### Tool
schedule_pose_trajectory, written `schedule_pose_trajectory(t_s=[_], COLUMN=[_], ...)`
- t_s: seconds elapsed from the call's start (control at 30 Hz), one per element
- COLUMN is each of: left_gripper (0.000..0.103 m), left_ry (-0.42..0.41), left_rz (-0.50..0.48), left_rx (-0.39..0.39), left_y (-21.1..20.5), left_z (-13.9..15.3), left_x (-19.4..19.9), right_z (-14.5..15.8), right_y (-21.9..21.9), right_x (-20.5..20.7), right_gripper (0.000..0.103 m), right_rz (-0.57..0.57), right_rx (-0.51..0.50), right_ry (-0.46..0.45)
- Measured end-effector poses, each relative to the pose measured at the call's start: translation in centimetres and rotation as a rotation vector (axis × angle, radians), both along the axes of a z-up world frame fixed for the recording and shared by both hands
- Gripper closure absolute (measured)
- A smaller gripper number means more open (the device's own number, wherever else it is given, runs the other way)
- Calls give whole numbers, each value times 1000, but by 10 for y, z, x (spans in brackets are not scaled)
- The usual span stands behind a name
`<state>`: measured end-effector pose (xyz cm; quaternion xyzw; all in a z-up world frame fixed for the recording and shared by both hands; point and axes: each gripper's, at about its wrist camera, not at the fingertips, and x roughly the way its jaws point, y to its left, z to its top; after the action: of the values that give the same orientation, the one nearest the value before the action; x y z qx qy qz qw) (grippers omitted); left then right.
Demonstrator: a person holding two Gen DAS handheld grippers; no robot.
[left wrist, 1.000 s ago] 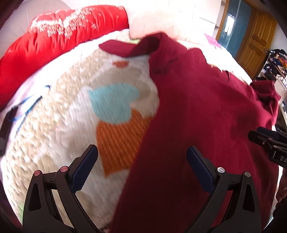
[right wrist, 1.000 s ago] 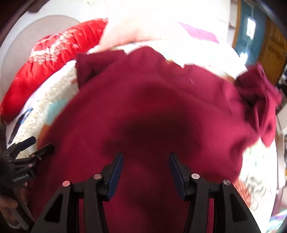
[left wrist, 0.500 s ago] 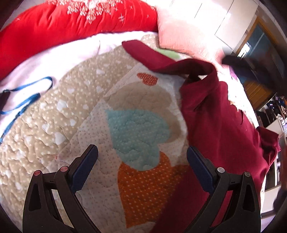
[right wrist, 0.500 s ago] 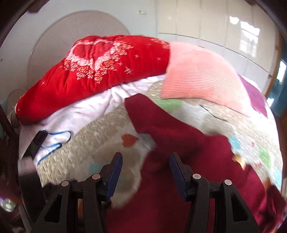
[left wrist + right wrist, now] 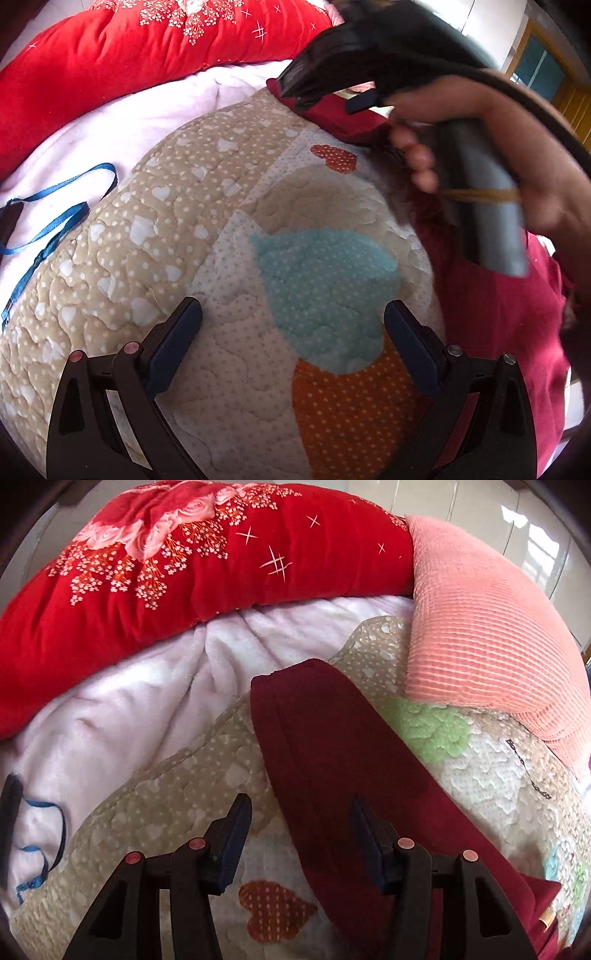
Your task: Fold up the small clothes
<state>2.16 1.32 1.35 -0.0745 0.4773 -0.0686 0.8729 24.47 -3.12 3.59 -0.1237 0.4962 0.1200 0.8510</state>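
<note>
A dark red garment (image 5: 498, 314) lies on the quilted bedspread (image 5: 221, 295), its body at the right of the left wrist view. One long sleeve (image 5: 325, 753) stretches away toward the pillows in the right wrist view. My right gripper (image 5: 301, 834) is open and hovers over that sleeve, the sleeve running under the gap between its jaws. The right gripper also shows in the left wrist view (image 5: 325, 88), held by a hand above the sleeve's end. My left gripper (image 5: 293, 332) is open and empty over bare quilt, left of the garment.
A red floral duvet (image 5: 203, 554) and a pink ribbed pillow (image 5: 480, 620) lie at the head of the bed. A white fleece blanket (image 5: 129, 720) holds a blue strap (image 5: 55, 218) at the left. A wooden door (image 5: 576, 107) stands far right.
Both grippers moved away from the garment's body toward the head of the bed. The right gripper came forward over the outstretched sleeve and now crosses the left wrist view. Both stayed open.
</note>
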Motion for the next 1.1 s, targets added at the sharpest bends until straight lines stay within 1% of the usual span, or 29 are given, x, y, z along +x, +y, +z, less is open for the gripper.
schedule_pose_trajectory(t_s=[0.07, 0.13, 0.17, 0.2, 0.27, 0.3, 0.33, 0.4, 0.43, 0.47, 0.53, 0.6, 0.67, 0.73, 0.77, 0.83, 0.97, 1.03, 1.1], left_gripper=[3, 3, 3, 3, 3, 3, 3, 3, 3, 3, 3, 3, 3, 3, 3, 3, 3, 3, 3], left_ry=[-4, -7, -9, -12, -15, -17, -21, -31, -45, -56, -96, -123, -155, -204, -219, -252, -259, -260, -279], left_rz=[-1, -2, -3, -4, -6, -7, -8, -11, -14, -15, -13, -19, -58, -115, -134, -170, -216, -197, -144], left_rx=[8, 14, 16, 20, 31, 37, 43, 41, 25, 9, -42, -67, -95, -133, -136, -117, -43, 4, 33], left_y=[0, -2, -2, -2, -4, -5, -6, -6, -5, -5, -3, -6, -17, -32, -36, -54, -92, -106, -109], left_z=[-1, -1, -2, -2, -2, -2, -2, -2, 0, 1, 7, 13, 22, 35, 38, 47, 53, 54, 55], left_x=[1, 4, 6, 6, 8, 9, 10, 14, 14, 15, 14, 14, 12, 7, 6, 5, 14, 26, 36], right_z=[-14, -19, -19, -16, -6, 4, 15, 46, 60, 81, 116, 147, 177, 198, 209, 223, 247, 251, 248], right_y=[0, -3, -4, -4, -7, -13, -21, -44, -53, -68, -93, -116, -137, -156, -167, -183, -213, -230, -247], right_x=[11, 15, 15, 14, 10, 7, 2, -16, -26, -42, -73, -100, -125, -146, -157, -170, -200, -216, -236], right_gripper=[50, 51, 59, 76, 96, 96, 96, 96, 96, 96, 96, 96, 96, 96, 96, 96, 96, 96, 96], right_rz=[-33, -46, -46, -40, -34, -37, -40, -36, -30, -13, -8, -2, -12, -20, -33, -49, -85, -99, -129], right_rx=[-22, -13, -7, 3, 19, 57, 116, 236, 283, 339, 393, 444, 468, 504, 518, 558, 623, 665, 671], right_ry=[-6, -25, -35, -38, -52, -54, -53, -84, -96, -121, -183, -233, -282, -309, -328, -346, -407, -417, -430])
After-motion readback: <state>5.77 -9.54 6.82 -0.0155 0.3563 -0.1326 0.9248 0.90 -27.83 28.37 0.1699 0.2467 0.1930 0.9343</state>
